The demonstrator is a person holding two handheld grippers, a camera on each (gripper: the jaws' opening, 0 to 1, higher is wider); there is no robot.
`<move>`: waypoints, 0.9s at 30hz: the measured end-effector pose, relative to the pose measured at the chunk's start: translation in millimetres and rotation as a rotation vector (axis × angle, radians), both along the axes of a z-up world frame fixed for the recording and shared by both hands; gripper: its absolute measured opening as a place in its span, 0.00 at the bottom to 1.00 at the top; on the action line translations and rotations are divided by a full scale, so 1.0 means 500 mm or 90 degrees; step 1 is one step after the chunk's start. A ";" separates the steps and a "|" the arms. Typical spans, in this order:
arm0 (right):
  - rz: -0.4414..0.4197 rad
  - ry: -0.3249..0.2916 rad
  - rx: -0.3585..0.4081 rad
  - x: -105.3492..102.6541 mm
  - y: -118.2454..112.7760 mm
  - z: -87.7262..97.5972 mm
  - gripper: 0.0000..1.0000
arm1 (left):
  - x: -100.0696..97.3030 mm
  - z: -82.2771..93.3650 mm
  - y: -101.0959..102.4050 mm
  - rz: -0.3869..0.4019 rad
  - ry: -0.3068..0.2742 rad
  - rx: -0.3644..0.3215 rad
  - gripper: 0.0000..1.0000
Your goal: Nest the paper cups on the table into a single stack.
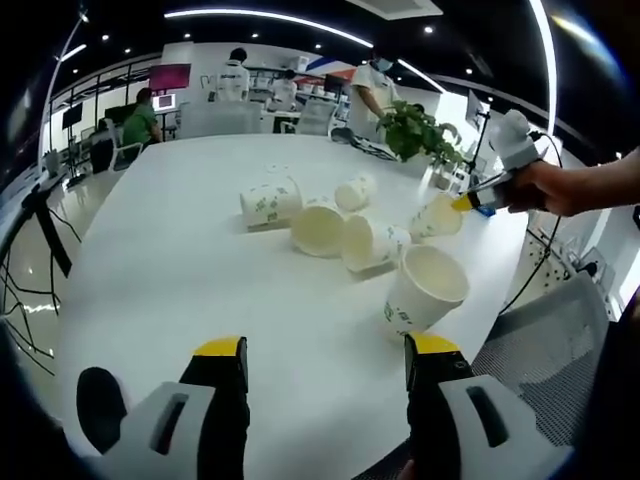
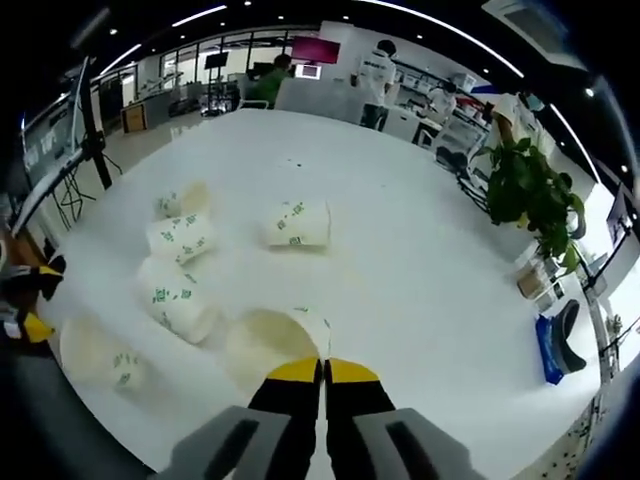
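Observation:
Several white paper cups with green print are spread on the white table (image 1: 180, 260). Most lie on their sides, such as one (image 1: 270, 203) at the back and two (image 1: 318, 228) (image 1: 368, 243) touching in the middle. A single cup (image 1: 425, 290) stands just ahead of my left gripper (image 1: 326, 350), which is open and holds nothing. My right gripper (image 1: 468, 200) comes in from the right, shut on a tilted cup (image 1: 437, 215). In the right gripper view, that gripper (image 2: 323, 372) pinches the wall of the held cup (image 2: 268, 345). My left gripper (image 2: 30, 298) is at the left edge.
A potted plant (image 1: 420, 130) (image 2: 535, 190) stands at the table's far side. A dark object on a blue base (image 2: 560, 340) sits near it. The table edge (image 1: 500, 310) runs close to the upright cup, with a mesh chair (image 1: 550, 330) beyond. People stand at desks in the background.

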State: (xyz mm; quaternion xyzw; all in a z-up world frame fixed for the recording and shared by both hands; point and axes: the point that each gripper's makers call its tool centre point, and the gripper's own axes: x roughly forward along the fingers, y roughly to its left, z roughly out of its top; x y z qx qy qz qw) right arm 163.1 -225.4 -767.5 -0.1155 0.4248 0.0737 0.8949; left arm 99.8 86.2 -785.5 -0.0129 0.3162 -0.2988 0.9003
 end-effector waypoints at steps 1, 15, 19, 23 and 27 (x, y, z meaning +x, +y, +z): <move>0.007 0.005 0.005 -0.004 0.006 0.004 0.00 | 0.000 -0.001 0.001 0.000 0.000 0.000 0.62; 0.118 0.020 0.010 -0.007 0.078 0.086 0.00 | -0.002 0.001 -0.005 -0.009 -0.003 -0.003 0.62; 0.156 0.027 0.020 -0.008 0.118 0.109 0.00 | -0.003 0.001 -0.005 -0.012 -0.003 -0.002 0.62; 0.191 0.049 0.044 -0.017 0.159 0.126 0.00 | -0.003 0.001 -0.004 -0.009 -0.002 -0.004 0.62; 0.225 0.065 0.056 -0.026 0.193 0.144 0.00 | -0.002 0.000 -0.003 -0.008 -0.001 -0.005 0.62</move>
